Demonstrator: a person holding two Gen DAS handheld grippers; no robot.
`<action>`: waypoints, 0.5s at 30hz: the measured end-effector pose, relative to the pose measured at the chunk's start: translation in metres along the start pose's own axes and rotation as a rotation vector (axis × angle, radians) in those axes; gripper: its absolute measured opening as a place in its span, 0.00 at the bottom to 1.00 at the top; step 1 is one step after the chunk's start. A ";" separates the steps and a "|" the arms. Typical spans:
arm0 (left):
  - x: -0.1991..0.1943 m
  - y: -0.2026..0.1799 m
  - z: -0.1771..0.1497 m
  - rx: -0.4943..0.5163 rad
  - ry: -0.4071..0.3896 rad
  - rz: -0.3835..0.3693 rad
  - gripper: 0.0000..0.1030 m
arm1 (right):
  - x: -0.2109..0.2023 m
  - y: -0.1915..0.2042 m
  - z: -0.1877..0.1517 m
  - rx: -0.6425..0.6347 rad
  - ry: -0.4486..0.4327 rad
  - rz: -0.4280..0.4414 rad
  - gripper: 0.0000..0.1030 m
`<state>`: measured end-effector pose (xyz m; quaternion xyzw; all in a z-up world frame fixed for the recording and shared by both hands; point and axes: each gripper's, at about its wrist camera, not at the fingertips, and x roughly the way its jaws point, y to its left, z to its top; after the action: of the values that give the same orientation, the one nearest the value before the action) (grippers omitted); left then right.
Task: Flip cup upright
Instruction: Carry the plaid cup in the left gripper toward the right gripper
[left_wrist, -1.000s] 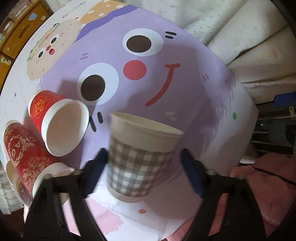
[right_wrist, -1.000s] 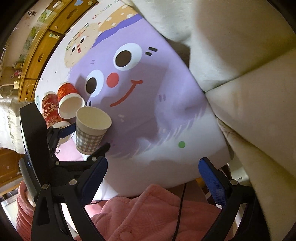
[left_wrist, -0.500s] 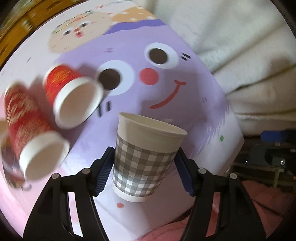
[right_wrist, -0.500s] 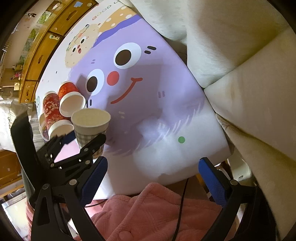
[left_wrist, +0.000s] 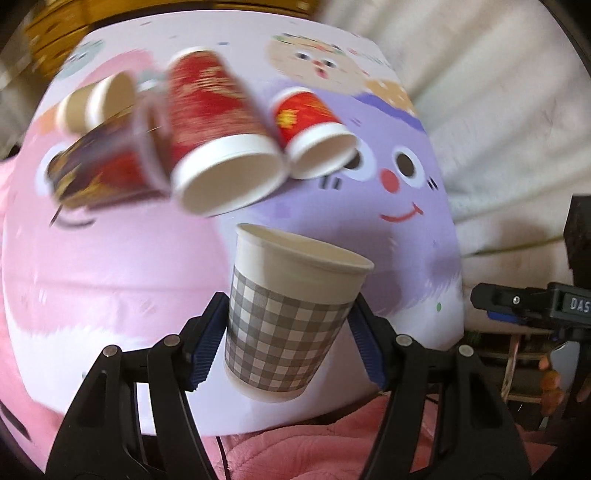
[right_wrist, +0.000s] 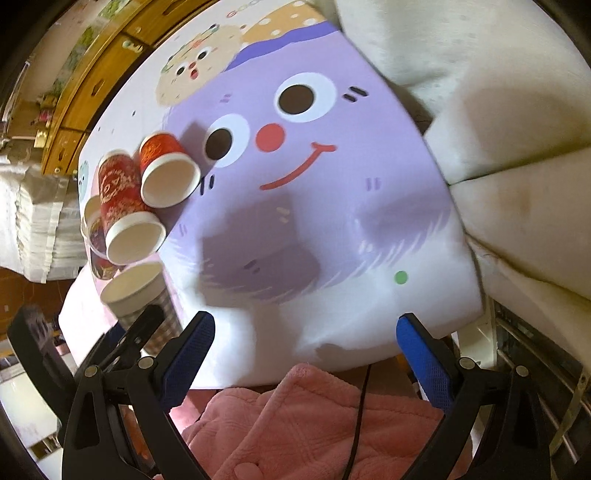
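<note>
My left gripper (left_wrist: 286, 354) is shut on a grey checked paper cup (left_wrist: 280, 325), holding it upright, mouth up, above the cartoon table mat (left_wrist: 110, 288). The same cup (right_wrist: 140, 295) shows at the left of the right wrist view, with the left gripper's black frame around it. My right gripper (right_wrist: 303, 354) is open and empty over the near edge of the mat (right_wrist: 332, 229).
Two red paper cups (right_wrist: 168, 171) (right_wrist: 123, 214) lie on their sides at the mat's left, with more cups behind them (left_wrist: 94, 101). A cream cushion (right_wrist: 498, 110) borders the right side. A pink blanket (right_wrist: 314, 424) lies below the near edge. Wooden drawers (right_wrist: 92, 85) stand at the far left.
My left gripper closed on the checked cup, lifted it and swung left and back, so the lying red cups now sit ahead of it. The right gripper stayed open and shifted slightly closer.
</note>
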<state>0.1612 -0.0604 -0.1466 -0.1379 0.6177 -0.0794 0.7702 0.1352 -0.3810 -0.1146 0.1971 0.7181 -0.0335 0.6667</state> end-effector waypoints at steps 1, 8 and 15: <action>-0.003 0.010 -0.002 -0.029 -0.004 0.000 0.61 | 0.002 0.005 0.000 -0.008 0.005 0.003 0.97; 0.007 0.060 -0.022 -0.215 0.049 -0.028 0.61 | 0.016 0.039 -0.005 -0.102 0.054 0.014 0.97; 0.026 0.072 -0.043 -0.235 0.086 -0.005 0.62 | 0.032 0.071 -0.017 -0.185 0.112 0.004 0.97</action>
<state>0.1216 -0.0043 -0.2018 -0.2252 0.6548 -0.0140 0.7213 0.1416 -0.3031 -0.1290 0.1377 0.7538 0.0453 0.6409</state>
